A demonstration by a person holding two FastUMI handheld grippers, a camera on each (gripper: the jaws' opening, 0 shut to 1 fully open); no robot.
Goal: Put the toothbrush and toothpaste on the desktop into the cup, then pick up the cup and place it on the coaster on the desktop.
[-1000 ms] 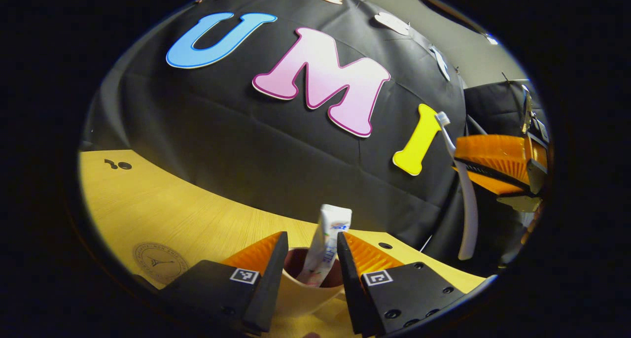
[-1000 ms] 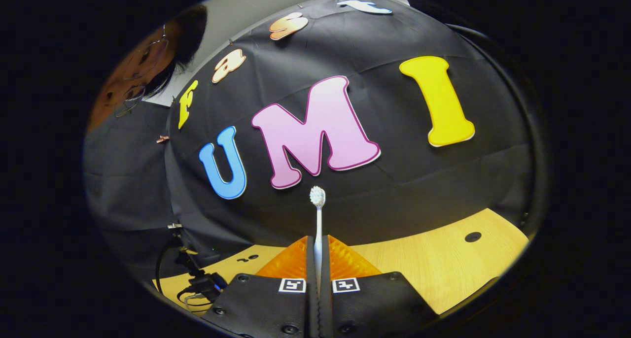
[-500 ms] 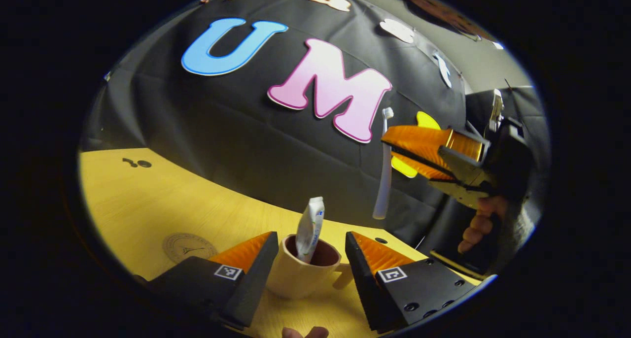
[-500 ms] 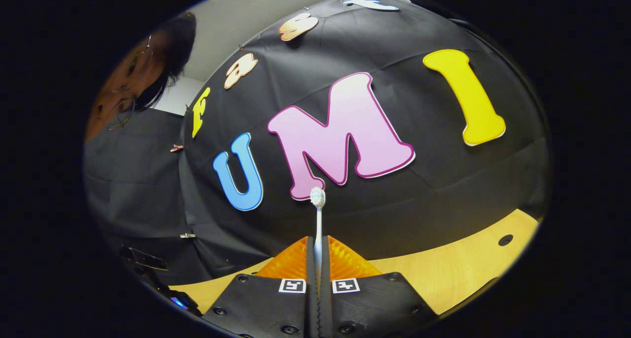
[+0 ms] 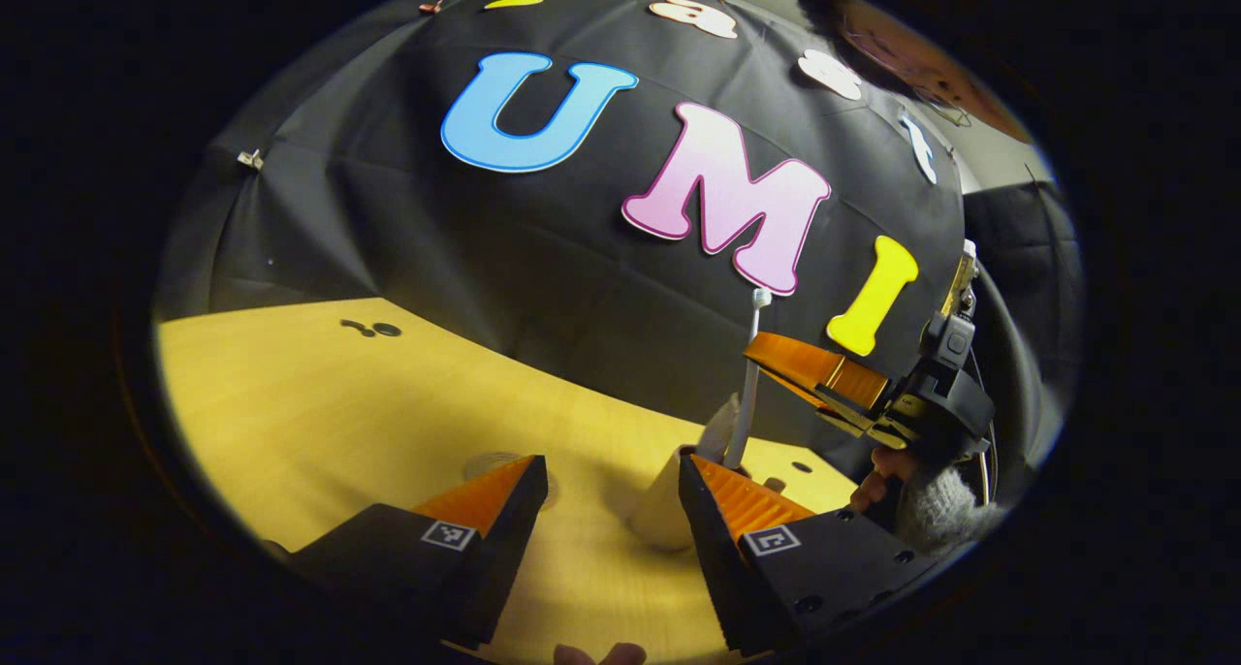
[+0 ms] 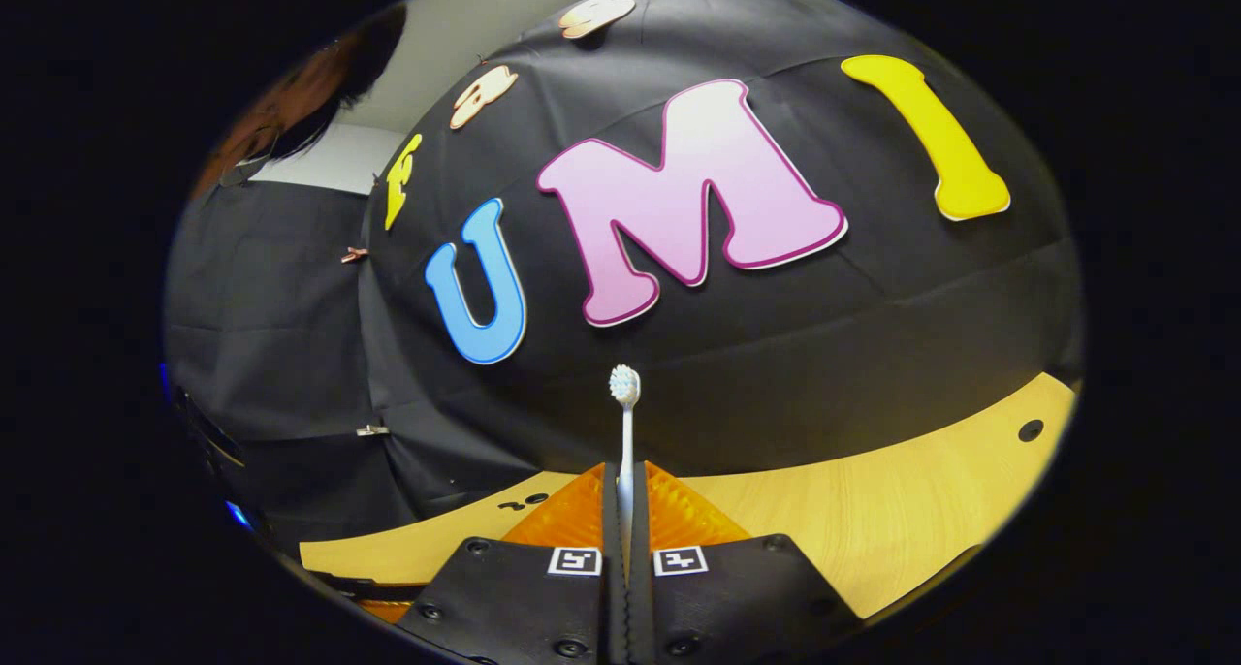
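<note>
On the wooden desktop (image 5: 320,403) ahead of my left gripper (image 5: 611,510), whose fingers stand wide apart around nothing, I see the cup (image 5: 664,510) just beside the right-hand finger with the toothpaste (image 5: 717,432) standing in it. My right gripper (image 6: 625,495) is clamped on the toothbrush (image 6: 625,423), held upright, its lower end at the cup's mouth.

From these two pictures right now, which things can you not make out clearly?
- Left gripper view: the cup is partly hidden behind the left gripper's finger, so the toothbrush's lower end is not visible.
- Left gripper view: the toothpaste shows a pale tip; the rest is hidden.
- Left gripper view: the coaster is mostly covered by the other finger.
- Right gripper view: the toothbrush handle disappears between the shut fingers of the right gripper.
</note>
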